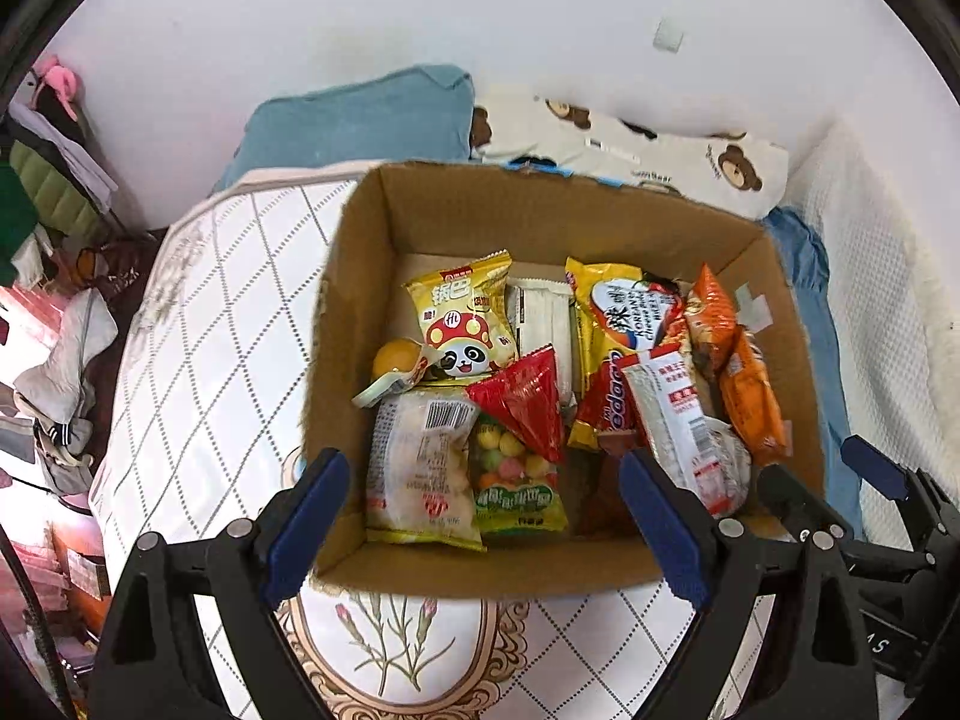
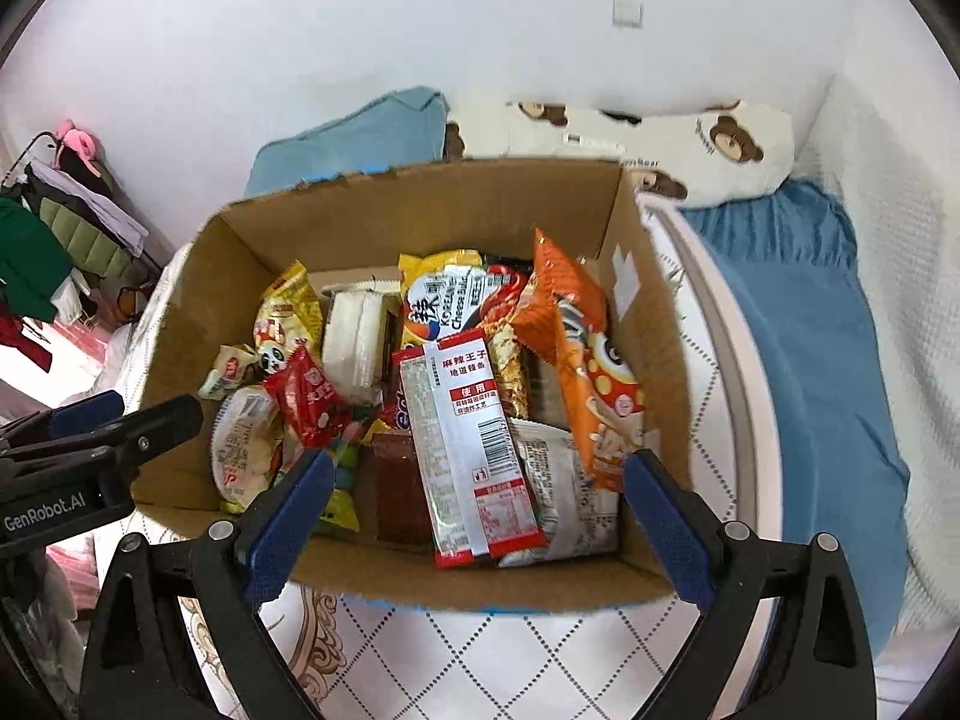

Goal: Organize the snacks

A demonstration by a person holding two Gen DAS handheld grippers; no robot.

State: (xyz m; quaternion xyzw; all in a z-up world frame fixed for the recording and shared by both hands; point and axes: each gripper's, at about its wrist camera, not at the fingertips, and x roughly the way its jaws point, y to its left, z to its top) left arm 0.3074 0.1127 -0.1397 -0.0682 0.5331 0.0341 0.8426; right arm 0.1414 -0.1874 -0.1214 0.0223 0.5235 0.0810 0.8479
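Both our left tongs (image 1: 480,516) and right tongs (image 2: 480,516) hang spread apart and empty above the cardboard box (image 1: 366,276) of snacks (image 1: 468,324) on the bed (image 1: 198,312).

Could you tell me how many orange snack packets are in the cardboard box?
2 visible. One orange packet stands against the cardboard box's right wall toward the back; the second orange packet lies just in front of it, along the same wall. Others may be buried beneath the pile.
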